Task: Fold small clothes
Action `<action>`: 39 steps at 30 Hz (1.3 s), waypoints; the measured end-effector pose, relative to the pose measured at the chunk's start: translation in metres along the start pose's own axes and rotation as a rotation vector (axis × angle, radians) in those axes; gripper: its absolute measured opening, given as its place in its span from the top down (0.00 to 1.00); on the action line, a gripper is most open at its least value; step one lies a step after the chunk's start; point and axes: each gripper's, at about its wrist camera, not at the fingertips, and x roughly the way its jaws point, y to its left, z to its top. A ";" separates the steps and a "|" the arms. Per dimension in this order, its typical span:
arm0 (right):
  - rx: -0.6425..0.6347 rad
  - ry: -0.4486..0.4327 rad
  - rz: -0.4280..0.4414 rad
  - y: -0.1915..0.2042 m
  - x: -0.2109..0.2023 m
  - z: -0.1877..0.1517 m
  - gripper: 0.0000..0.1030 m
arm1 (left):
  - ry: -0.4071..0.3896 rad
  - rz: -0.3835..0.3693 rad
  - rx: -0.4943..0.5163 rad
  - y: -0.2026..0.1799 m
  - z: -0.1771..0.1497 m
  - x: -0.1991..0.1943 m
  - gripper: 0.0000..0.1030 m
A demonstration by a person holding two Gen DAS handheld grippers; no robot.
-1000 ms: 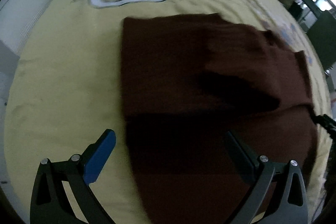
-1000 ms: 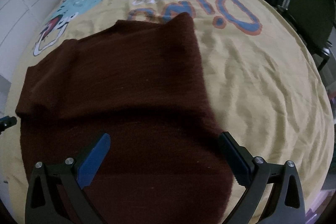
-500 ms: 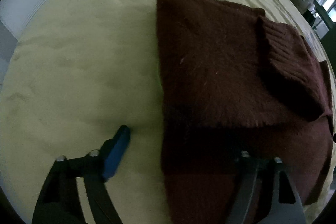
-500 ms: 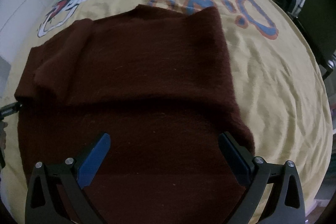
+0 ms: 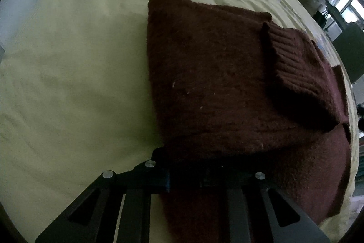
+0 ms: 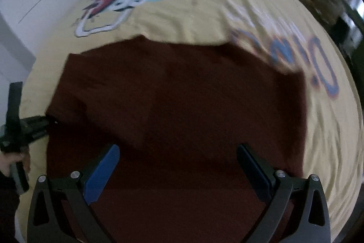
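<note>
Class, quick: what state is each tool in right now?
Left tool: shut on the brown sweater edge.
Right tool: open, holding nothing, over the sweater.

Only one piece of writing is found in the two views. On the yellow printed bed sheet [image 6: 295, 15], large blue letters with an orange outline [image 6: 323, 65] are seen in the right wrist view, upside down and blurred by motion. The last letters can be taken as "Di", but the whole word cannot be read with certainty. Above them, smaller pale letters [image 6: 257, 13] are printed, too blurred to be read. In the left wrist view no text is visible.
</note>
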 end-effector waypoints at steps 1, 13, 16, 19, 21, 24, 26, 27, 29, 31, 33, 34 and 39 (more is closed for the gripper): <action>-0.039 0.000 0.010 0.015 0.001 0.010 0.00 | 0.003 0.000 0.005 0.000 -0.002 0.001 0.87; -0.335 0.130 -0.004 0.120 0.082 0.043 0.01 | 0.025 0.036 0.028 -0.003 -0.006 0.002 0.87; -0.337 0.140 -0.042 0.123 0.099 0.043 0.11 | 0.030 0.038 0.035 -0.003 -0.006 0.002 0.87; -0.374 0.121 -0.121 0.124 0.103 0.044 0.85 | 0.036 0.029 0.031 0.000 -0.006 0.001 0.87; -0.335 0.093 -0.092 0.114 0.095 0.046 0.87 | 0.037 0.023 0.027 0.003 -0.006 0.000 0.87; -0.247 0.034 -0.056 0.082 0.073 0.046 0.89 | 0.036 0.023 0.025 0.004 -0.004 0.002 0.87; -0.181 0.020 -0.030 0.062 0.061 0.043 0.89 | 0.035 0.034 0.022 -0.002 0.000 0.005 0.87; -0.148 0.010 -0.024 0.052 0.055 0.041 0.89 | 0.034 0.041 0.022 -0.003 0.000 0.004 0.87; -0.093 -0.005 -0.023 0.030 0.046 0.039 0.89 | 0.032 0.054 0.027 -0.003 -0.003 0.002 0.87; -0.038 -0.017 -0.013 0.010 0.038 0.036 0.89 | 0.032 0.065 0.034 -0.007 -0.004 0.001 0.87; 0.008 -0.025 -0.012 -0.004 0.030 0.031 0.89 | 0.035 0.068 0.038 -0.008 -0.004 0.001 0.87; 0.034 -0.027 -0.016 -0.014 0.029 0.030 0.89 | 0.037 0.068 0.039 -0.007 -0.004 0.001 0.87; 0.127 -0.019 -0.026 -0.051 0.029 0.018 0.89 | 0.039 0.067 0.025 -0.006 0.000 0.001 0.87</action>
